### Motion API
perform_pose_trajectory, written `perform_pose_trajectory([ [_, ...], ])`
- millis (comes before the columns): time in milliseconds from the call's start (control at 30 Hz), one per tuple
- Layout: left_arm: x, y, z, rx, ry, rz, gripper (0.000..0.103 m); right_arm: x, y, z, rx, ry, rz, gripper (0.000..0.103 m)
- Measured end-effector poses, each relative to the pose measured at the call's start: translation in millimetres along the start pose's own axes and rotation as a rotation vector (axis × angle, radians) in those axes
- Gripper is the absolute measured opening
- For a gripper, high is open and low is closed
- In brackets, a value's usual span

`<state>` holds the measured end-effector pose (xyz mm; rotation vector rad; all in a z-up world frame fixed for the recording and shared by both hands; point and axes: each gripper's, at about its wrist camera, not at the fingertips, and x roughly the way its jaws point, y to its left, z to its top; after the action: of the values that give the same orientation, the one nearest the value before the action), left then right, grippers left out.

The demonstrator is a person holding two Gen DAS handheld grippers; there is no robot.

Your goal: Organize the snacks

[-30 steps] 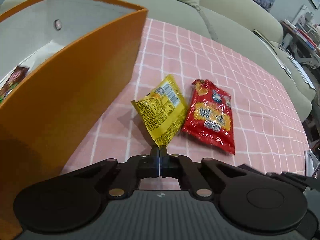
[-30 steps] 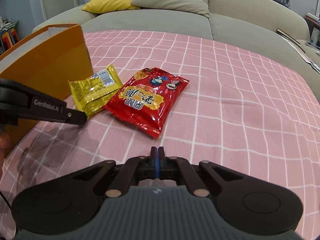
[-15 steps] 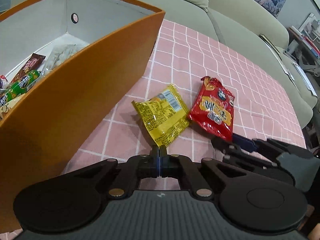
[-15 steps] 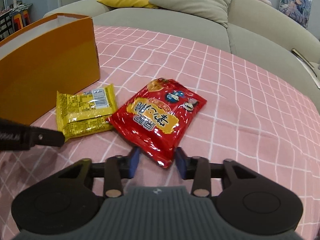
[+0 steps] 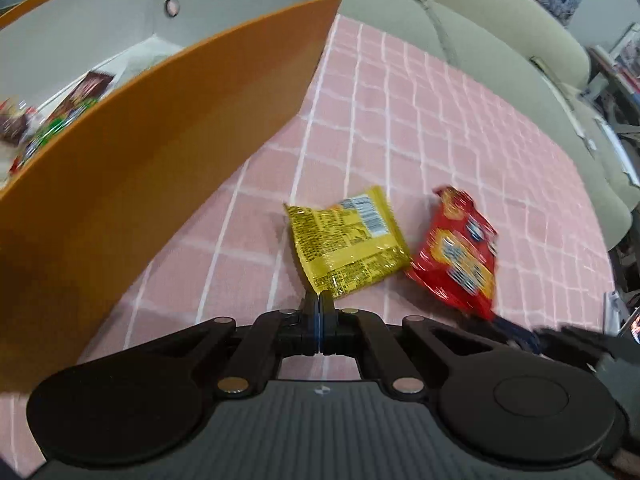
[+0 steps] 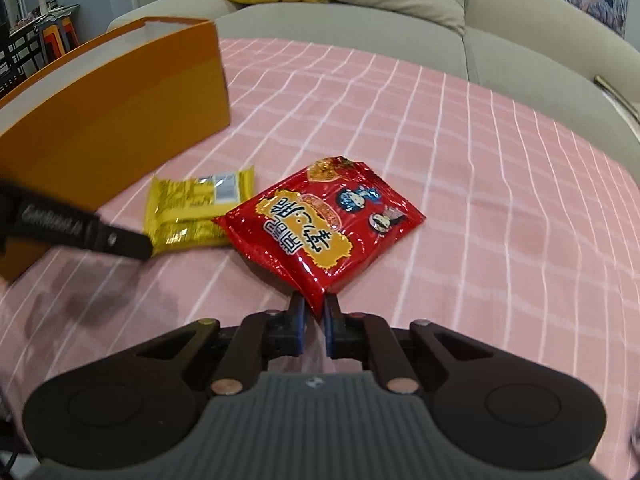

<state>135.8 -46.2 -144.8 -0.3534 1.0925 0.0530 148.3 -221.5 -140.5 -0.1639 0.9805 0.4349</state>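
Note:
A red snack packet (image 6: 320,226) lies on the pink checked cloth; it also shows in the left wrist view (image 5: 460,256). My right gripper (image 6: 314,312) has its jaws narrowly apart around the packet's near corner, closing on it. A yellow snack packet (image 5: 348,246) lies just left of the red one, also seen in the right wrist view (image 6: 192,210). My left gripper (image 5: 319,308) is shut and empty, its tips at the yellow packet's near corner. The orange box (image 5: 152,152) with several snacks inside stands at the left.
The pink checked cloth (image 6: 500,168) covers the surface. A grey-green sofa (image 6: 400,20) with yellow and grey cushions lies behind. The left gripper's finger (image 6: 80,234) reaches in from the left in the right wrist view. Shelves with clutter stand at the far right.
My right gripper opened, moved forward to the red packet and is closing on its near corner. My left gripper stayed shut near the yellow packet and shifted slightly.

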Motion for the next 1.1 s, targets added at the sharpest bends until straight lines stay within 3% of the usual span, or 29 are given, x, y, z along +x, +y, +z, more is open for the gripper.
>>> perform_pose_trajectory([
  [333,-3.0,-11.9,-32.9,0.009,0.136,-0.025,0.001,-30.8,6.6,-30.9,0.047,0.106,0.033,0.007],
  [400,-4.5,-11.8,-35.0,0.014,0.155,-0.033,0.004,-31.6,8.0,-31.1,0.054,0.113,0.024,0.011],
  [500,-14.5,-4.7,-38.7,0.019,0.154,-0.055,0.018,-34.0,8.2,-31.1,0.095,0.113,0.001,0.018],
  [600,-24.0,-1.6,-36.9,0.085,0.125,-0.056,0.034,-46.0,0.0,-33.6,0.163,0.078,-0.01,0.039],
  [767,-30.6,-8.6,-27.1,0.205,0.03,-0.051,0.049,-53.5,-18.3,-32.5,0.316,0.006,-0.014,0.051],
  [833,-29.5,-14.1,-23.1,0.276,0.006,-0.059,0.054,-49.7,-21.9,-28.4,0.37,-0.003,-0.015,0.062],
  [933,-24.7,-25.0,-17.5,0.417,-0.029,-0.038,0.063,-36.0,-21.4,-14.9,0.427,-0.008,0.019,0.065],
  [1100,-7.9,-41.8,-11.8,0.641,-0.018,-0.007,0.073,-21.4,-14.9,-1.7,0.437,-0.004,0.031,0.071],
])
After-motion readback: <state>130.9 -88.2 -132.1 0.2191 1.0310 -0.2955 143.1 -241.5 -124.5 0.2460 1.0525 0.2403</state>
